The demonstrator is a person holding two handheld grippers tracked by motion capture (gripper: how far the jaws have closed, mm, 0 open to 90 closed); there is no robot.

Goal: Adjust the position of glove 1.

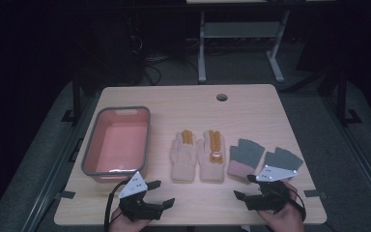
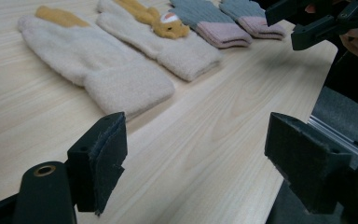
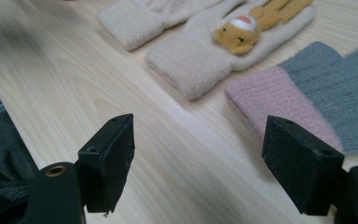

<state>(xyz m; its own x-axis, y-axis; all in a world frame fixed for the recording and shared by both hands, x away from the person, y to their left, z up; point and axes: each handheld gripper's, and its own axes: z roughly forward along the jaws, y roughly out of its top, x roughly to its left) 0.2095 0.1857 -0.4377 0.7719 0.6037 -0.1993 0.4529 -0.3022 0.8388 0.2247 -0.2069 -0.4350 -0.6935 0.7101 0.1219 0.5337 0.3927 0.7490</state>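
Four gloves lie in a row on the wooden table [image 1: 251, 111]. A plain cream glove [image 1: 183, 155] and a cream glove with an orange bear [image 1: 211, 155] sit in the middle. Two grey gloves with pink cuffs [image 1: 244, 157] [image 1: 284, 158] lie to their right. My left gripper [image 1: 163, 193] is open at the front edge, pointing right toward the cream glove's cuff [image 2: 121, 88], with nothing between its jaws. My right gripper [image 1: 244, 187] is open near the front right, just before a pink cuff [image 3: 279, 98], also holding nothing. The bear glove [image 3: 205, 51] lies beyond it.
A pink basin with a grey rim [image 1: 89, 152] stands at the table's left, beside my left gripper. A cable hole [image 1: 221, 97] is at the table's back. The other gripper [image 2: 307, 23] shows far off in the left gripper view. Table legs and cables lie behind.
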